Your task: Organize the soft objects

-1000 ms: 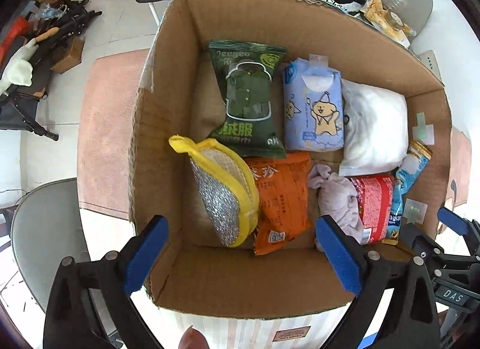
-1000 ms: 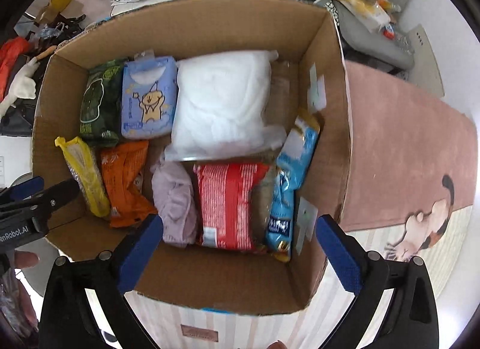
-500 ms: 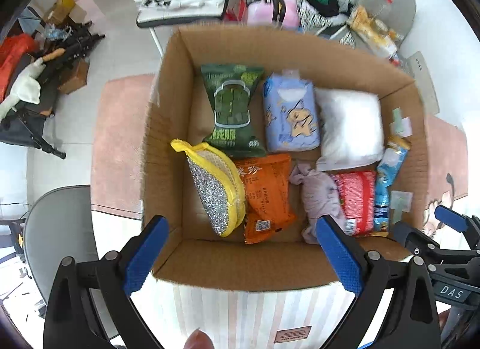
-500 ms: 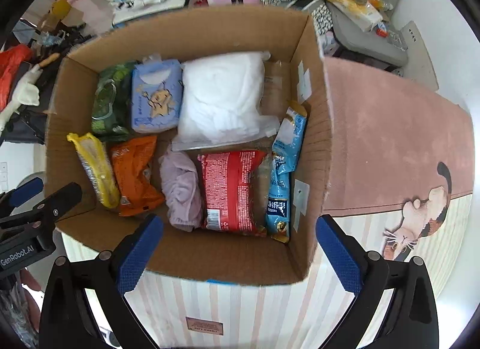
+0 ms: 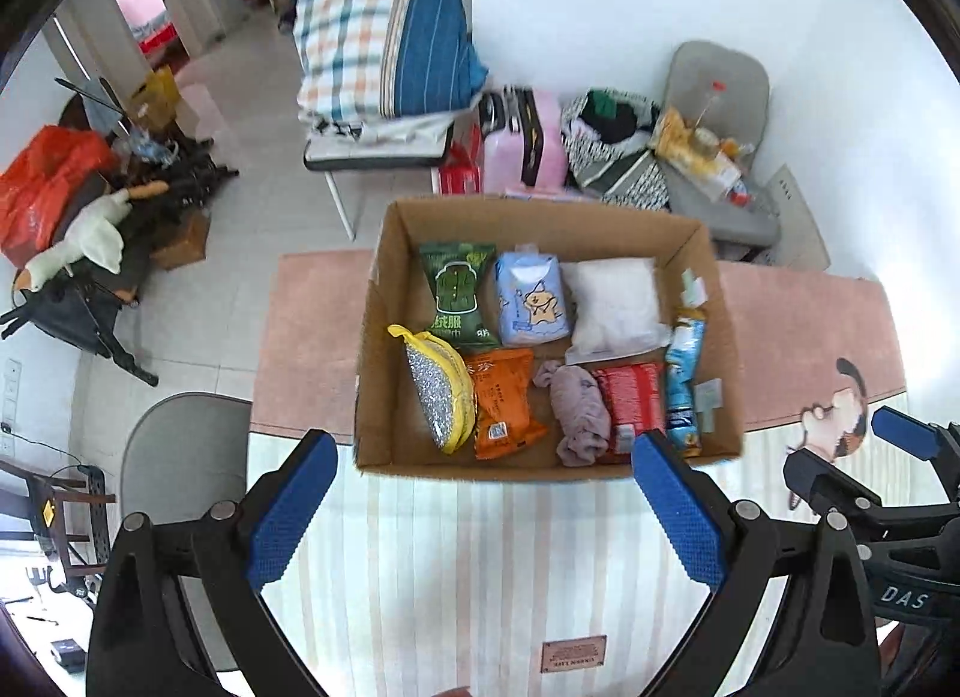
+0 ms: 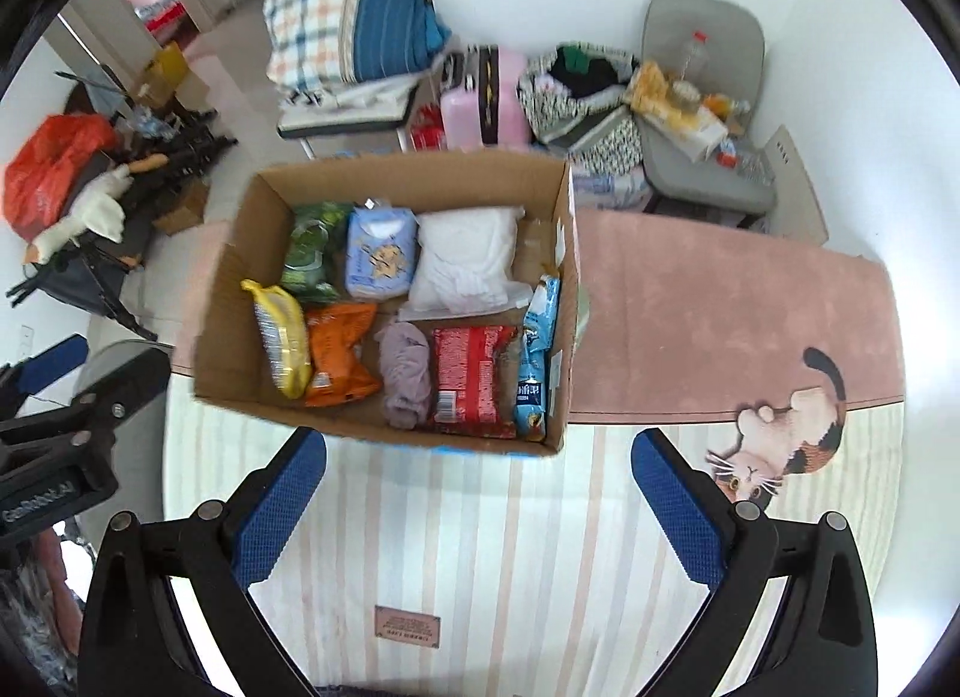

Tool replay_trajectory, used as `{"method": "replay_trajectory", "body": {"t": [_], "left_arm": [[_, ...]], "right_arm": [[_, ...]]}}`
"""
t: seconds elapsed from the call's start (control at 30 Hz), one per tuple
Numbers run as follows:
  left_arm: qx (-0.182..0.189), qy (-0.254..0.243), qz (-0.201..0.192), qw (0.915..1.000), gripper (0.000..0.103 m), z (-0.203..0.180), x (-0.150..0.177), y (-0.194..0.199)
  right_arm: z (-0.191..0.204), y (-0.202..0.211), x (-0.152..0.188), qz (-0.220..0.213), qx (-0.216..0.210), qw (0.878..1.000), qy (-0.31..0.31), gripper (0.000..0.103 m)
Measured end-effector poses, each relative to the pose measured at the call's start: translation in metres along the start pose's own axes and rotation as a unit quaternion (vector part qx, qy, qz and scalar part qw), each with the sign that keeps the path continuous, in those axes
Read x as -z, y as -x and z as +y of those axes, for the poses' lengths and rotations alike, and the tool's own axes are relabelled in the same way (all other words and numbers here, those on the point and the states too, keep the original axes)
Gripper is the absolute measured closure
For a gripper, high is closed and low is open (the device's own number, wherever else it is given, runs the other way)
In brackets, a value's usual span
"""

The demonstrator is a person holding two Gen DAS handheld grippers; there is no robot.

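Note:
An open cardboard box (image 5: 540, 220) (image 6: 384, 172) stands on a striped and pink mat. Inside lie a green pack (image 5: 459, 292), a blue tissue pack (image 5: 531, 301), a white bag (image 5: 612, 301), a yellow-edged silver sponge (image 5: 438, 391), an orange pack (image 5: 501, 403), a lilac cloth (image 5: 579, 415), a red pack (image 5: 630, 403) and a blue pouch (image 5: 681, 391). My left gripper (image 5: 486, 511) is open and empty, in front of the box. My right gripper (image 6: 480, 511) is open and empty, also in front of it.
The mat (image 6: 720, 301) has a cat picture (image 6: 780, 439) at the right. Behind the box are a folded plaid quilt (image 5: 384, 43), a pink case (image 5: 528, 142), a grey chair (image 5: 720, 157) with clutter, and a pile with an orange bag (image 5: 48, 181) at the left.
Both grippers have pulled up and back from the box, which now looks smaller and farther. Its contents have not moved. Both grippers stay open.

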State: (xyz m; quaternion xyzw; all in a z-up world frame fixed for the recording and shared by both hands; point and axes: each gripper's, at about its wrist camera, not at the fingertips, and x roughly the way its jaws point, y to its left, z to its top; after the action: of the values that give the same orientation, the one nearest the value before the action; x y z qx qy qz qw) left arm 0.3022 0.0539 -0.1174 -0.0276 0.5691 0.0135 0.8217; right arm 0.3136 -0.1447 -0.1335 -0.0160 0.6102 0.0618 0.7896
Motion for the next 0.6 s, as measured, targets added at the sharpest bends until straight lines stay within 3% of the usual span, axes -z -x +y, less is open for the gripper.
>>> {"method": "replay_trajectory", "body": {"t": [0.37, 0.6], "left_arm": [[-0.001, 0.016, -0.063, 0.9979, 0.002, -0.005, 0.052, 0.109], [0.004, 0.015, -0.077, 0.9969, 0.002, -0.009, 0.080, 0.156]], "right_arm": [[0.011, 0.132, 0.058, -0.098, 0.002, 0.995, 0.014, 0.000], [0.019, 0.202, 0.098, -0.147, -0.004, 0.989, 0.021, 0.000]]}}
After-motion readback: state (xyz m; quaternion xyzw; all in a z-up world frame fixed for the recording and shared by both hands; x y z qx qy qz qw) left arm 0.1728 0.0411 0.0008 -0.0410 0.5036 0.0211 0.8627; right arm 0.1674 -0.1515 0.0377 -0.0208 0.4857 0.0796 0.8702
